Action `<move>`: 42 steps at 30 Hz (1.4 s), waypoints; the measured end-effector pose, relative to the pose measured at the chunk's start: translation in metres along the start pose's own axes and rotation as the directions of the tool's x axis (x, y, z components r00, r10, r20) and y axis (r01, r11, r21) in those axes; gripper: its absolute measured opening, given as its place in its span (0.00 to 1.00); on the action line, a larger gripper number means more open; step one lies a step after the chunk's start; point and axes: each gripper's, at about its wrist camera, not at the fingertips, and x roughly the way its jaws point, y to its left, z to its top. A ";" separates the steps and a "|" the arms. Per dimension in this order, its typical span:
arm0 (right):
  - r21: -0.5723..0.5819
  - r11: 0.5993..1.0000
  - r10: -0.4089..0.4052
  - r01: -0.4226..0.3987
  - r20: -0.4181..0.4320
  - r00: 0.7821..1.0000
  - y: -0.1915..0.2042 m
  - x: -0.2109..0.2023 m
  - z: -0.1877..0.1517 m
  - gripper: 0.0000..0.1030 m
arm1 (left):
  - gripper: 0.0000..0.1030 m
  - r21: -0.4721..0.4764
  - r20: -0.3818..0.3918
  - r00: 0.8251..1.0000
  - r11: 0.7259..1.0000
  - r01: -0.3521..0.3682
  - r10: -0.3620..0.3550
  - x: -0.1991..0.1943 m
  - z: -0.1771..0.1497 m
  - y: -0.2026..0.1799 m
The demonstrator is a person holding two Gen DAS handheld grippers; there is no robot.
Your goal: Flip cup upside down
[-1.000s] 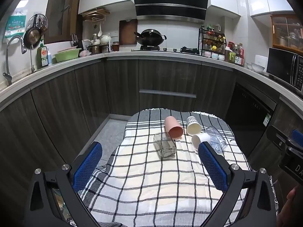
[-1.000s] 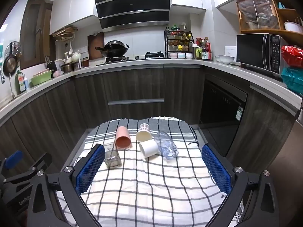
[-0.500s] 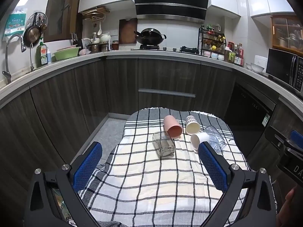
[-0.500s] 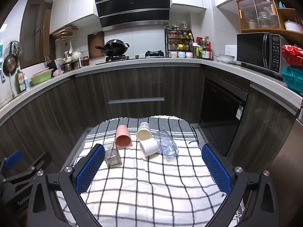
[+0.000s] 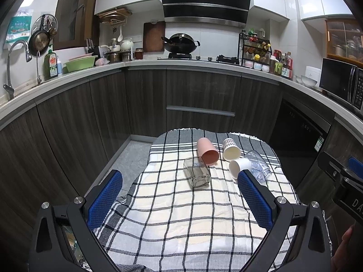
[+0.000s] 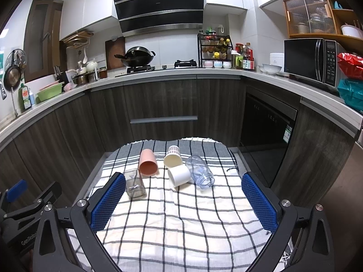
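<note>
Several cups lie on their sides on a checked cloth (image 5: 181,208) over a small table. They are a pink cup (image 5: 207,151), a square clear glass (image 5: 197,175), a patterned paper cup (image 5: 231,149), a white cup (image 5: 239,166) and a clear plastic cup (image 5: 258,166). In the right wrist view they are the pink cup (image 6: 148,162), glass (image 6: 134,182), paper cup (image 6: 172,156), white cup (image 6: 179,176) and clear cup (image 6: 199,171). My left gripper (image 5: 179,199) is open and empty, held back from the cups. My right gripper (image 6: 183,201) is open and empty too.
Dark kitchen cabinets (image 5: 199,104) curve around the table, with a worktop, a wok (image 5: 180,43), a spice rack (image 5: 254,49) and a microwave (image 6: 310,61). The right gripper's body (image 5: 342,181) shows at the left wrist view's right edge.
Both grippers have stayed open and empty. The left wrist view has shifted slightly, so the cups sit a little higher. The cups have not moved.
</note>
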 end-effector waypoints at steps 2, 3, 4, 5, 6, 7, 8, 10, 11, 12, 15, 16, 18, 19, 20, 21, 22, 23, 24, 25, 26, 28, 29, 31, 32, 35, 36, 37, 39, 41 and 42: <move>0.000 1.000 -0.001 0.001 0.001 1.000 0.000 0.000 0.000 0.99 | 1.00 0.001 -0.001 1.000 1.000 0.001 -0.001 0.000 0.000 0.000; -0.001 1.000 -0.001 0.001 0.000 1.000 0.000 0.000 0.001 0.99 | 1.00 0.001 0.000 1.000 1.000 0.002 -0.002 0.000 0.001 0.000; -0.001 1.000 0.000 0.000 0.000 1.000 -0.001 0.000 0.001 0.99 | 1.00 0.000 0.001 1.000 1.000 0.002 -0.002 0.000 0.001 0.001; -0.001 1.000 0.000 0.000 0.000 1.000 -0.001 0.000 0.002 0.99 | 1.00 0.001 0.005 1.000 1.000 0.002 -0.002 0.000 0.002 0.000; 0.001 1.000 -0.001 0.001 0.002 1.000 -0.001 0.000 0.001 0.99 | 1.00 0.002 0.009 1.000 1.000 0.000 0.000 0.000 0.003 0.000; 0.004 1.000 0.000 0.000 0.006 1.000 0.000 -0.001 0.001 0.99 | 1.00 0.002 0.010 1.000 1.000 -0.003 0.003 0.000 0.004 0.000; 0.006 1.000 0.000 -0.001 0.007 1.000 0.000 0.000 0.000 0.99 | 1.00 0.001 0.012 1.000 1.000 -0.002 0.002 -0.001 0.005 0.000; 0.006 1.000 0.006 -0.007 0.006 1.000 0.005 0.001 -0.001 0.99 | 1.00 0.004 0.015 1.000 1.000 -0.004 0.004 -0.002 0.007 -0.003; 0.007 1.000 0.007 -0.007 0.006 1.000 0.004 0.001 0.000 0.99 | 1.00 0.007 0.015 1.000 1.000 -0.005 0.005 -0.002 0.007 -0.004; 0.007 1.000 0.006 -0.006 0.005 1.000 0.004 0.000 0.001 0.99 | 1.00 0.007 0.016 1.000 1.000 -0.004 0.004 -0.002 0.007 -0.004; 0.012 1.000 0.009 -0.009 0.008 1.000 0.003 0.000 0.003 0.99 | 1.00 0.010 0.018 1.000 1.000 -0.008 0.008 -0.003 0.008 -0.005; 0.013 1.000 0.009 -0.009 0.008 1.000 0.004 0.000 0.002 0.99 | 1.00 0.010 0.018 1.000 1.000 -0.009 0.008 -0.002 0.009 -0.006; 0.016 1.000 0.011 -0.011 0.007 1.000 0.001 0.000 0.004 0.99 | 1.00 0.009 0.018 1.000 1.000 -0.008 0.008 -0.003 0.008 -0.005; 0.015 1.000 0.010 -0.011 0.007 1.000 0.001 0.000 0.004 0.99 | 1.00 0.009 0.018 1.000 1.000 -0.008 0.008 -0.003 0.008 -0.005; 0.015 1.000 0.011 -0.011 0.008 1.000 0.002 0.000 0.003 0.99 | 1.00 0.009 0.018 1.000 1.000 -0.007 0.007 -0.003 0.008 -0.005; 0.015 1.000 0.010 -0.011 0.008 1.000 0.002 0.000 0.003 0.99 | 1.00 0.009 0.017 1.000 1.000 -0.007 0.007 -0.003 0.008 -0.006; 0.013 1.000 0.010 -0.010 0.008 1.000 0.002 0.000 0.003 0.99 | 1.00 0.009 0.017 1.000 1.000 -0.007 0.007 -0.003 0.008 -0.005; 0.013 1.000 0.010 -0.010 0.007 1.000 0.002 0.000 0.003 0.99 | 1.00 0.008 0.015 1.000 1.000 -0.007 0.007 -0.003 0.008 -0.005; 0.014 1.000 0.011 -0.011 0.007 1.000 0.002 0.000 0.003 0.99 | 1.00 0.008 0.016 1.000 1.000 -0.009 0.008 -0.002 0.008 -0.005; 0.015 1.000 0.011 -0.011 0.007 1.000 0.002 0.000 0.003 0.99 | 1.00 0.007 0.016 1.000 1.000 -0.009 0.009 -0.003 0.007 -0.006; 0.014 1.000 0.012 -0.012 0.006 1.000 0.002 0.000 0.003 0.99 | 1.00 0.007 0.015 1.000 1.000 -0.010 0.010 -0.002 0.008 -0.007; 0.014 1.000 0.012 -0.012 0.007 1.000 0.002 0.000 0.002 0.99 | 1.00 0.009 0.014 1.000 1.000 -0.013 0.013 -0.001 0.008 -0.007; 0.012 1.000 0.014 -0.014 0.007 1.000 0.002 0.000 0.003 0.99 | 1.00 0.007 0.012 1.000 1.000 -0.016 0.016 0.000 0.009 -0.008; 0.006 1.000 0.014 -0.014 0.008 1.000 0.002 0.002 0.005 0.99 | 1.00 0.004 0.007 1.000 1.000 -0.016 0.016 0.004 0.011 -0.008; 0.002 1.000 0.015 -0.015 0.009 1.000 0.002 0.002 0.006 0.99 | 1.00 0.003 0.005 1.000 1.000 -0.016 0.016 0.006 0.013 -0.008; -0.006 1.000 0.015 -0.015 0.015 1.000 0.004 0.007 0.013 0.99 | 1.00 0.004 0.004 1.000 1.000 -0.021 0.021 0.012 0.015 -0.009; -0.008 1.000 0.015 -0.015 0.015 1.000 0.005 0.009 0.014 0.99 | 1.00 0.003 0.000 1.000 1.000 -0.020 0.020 0.015 0.016 -0.009; -0.009 1.000 0.015 -0.015 0.015 1.000 0.006 0.011 0.015 0.99 | 1.00 0.003 -0.008 1.000 1.000 -0.021 0.021 0.019 0.016 -0.010; -0.011 1.000 0.018 -0.018 0.008 1.000 0.007 0.017 0.017 0.99 | 1.00 0.000 -0.022 0.999 1.000 -0.025 0.025 0.026 0.018 -0.008; -0.010 1.000 0.021 -0.021 -0.004 1.000 0.007 0.022 0.018 0.99 | 1.00 -0.003 -0.037 0.999 1.000 -0.024 0.023 0.033 0.019 -0.007; -0.009 1.000 0.022 -0.022 -0.008 1.000 0.007 0.024 0.019 0.99 | 1.00 -0.003 -0.046 0.999 1.000 -0.024 0.024 0.037 0.019 -0.008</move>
